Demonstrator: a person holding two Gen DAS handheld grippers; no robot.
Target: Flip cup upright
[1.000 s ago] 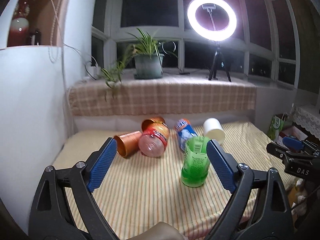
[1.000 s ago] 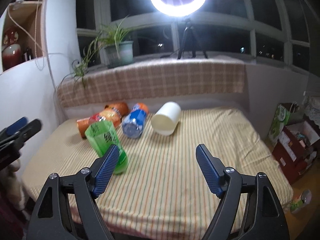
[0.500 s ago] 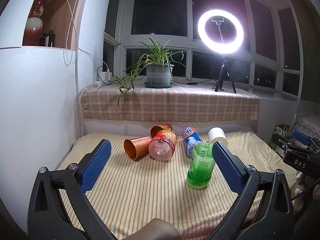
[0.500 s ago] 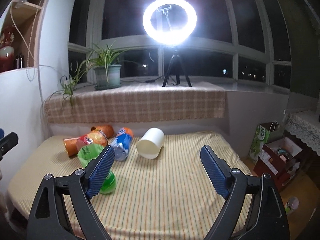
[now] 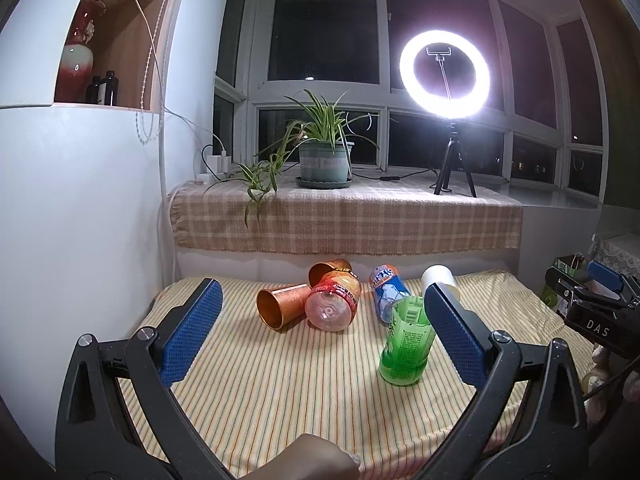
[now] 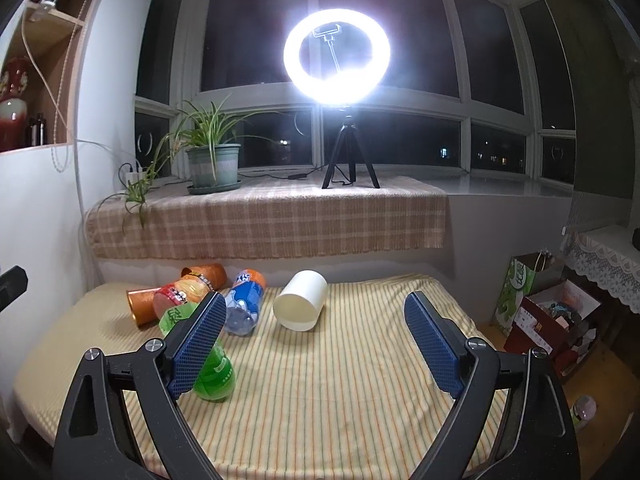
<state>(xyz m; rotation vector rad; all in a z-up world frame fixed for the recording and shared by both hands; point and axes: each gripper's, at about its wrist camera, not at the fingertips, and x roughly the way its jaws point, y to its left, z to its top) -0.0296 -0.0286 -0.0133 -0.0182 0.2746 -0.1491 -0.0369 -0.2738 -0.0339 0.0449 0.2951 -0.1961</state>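
Note:
Several cups lie on the striped cloth of the table [image 5: 280,392]. A green cup [image 5: 406,346] stands upright; it also shows in the right wrist view [image 6: 214,372], partly behind my left finger. On their sides lie a copper cup [image 5: 280,308], a red-orange cup [image 5: 334,304], a blue cup [image 5: 386,294] and a white cup [image 6: 300,306]. A second copper cup [image 5: 328,270] lies behind. My left gripper [image 5: 320,320] is open and empty, held back above the table's near part. My right gripper [image 6: 314,328] is open and empty, apart from the cups.
A checked cloth covers the window ledge [image 6: 264,220], with a potted plant [image 5: 324,160] and a lit ring light on a tripod [image 6: 336,56]. A white wall [image 5: 80,220] bounds the table on the left. Boxes and bags [image 6: 548,308] stand on the floor at right.
Both grippers have pulled back and tilted up from the table. The cups look smaller and lower in both views. No cup has moved.

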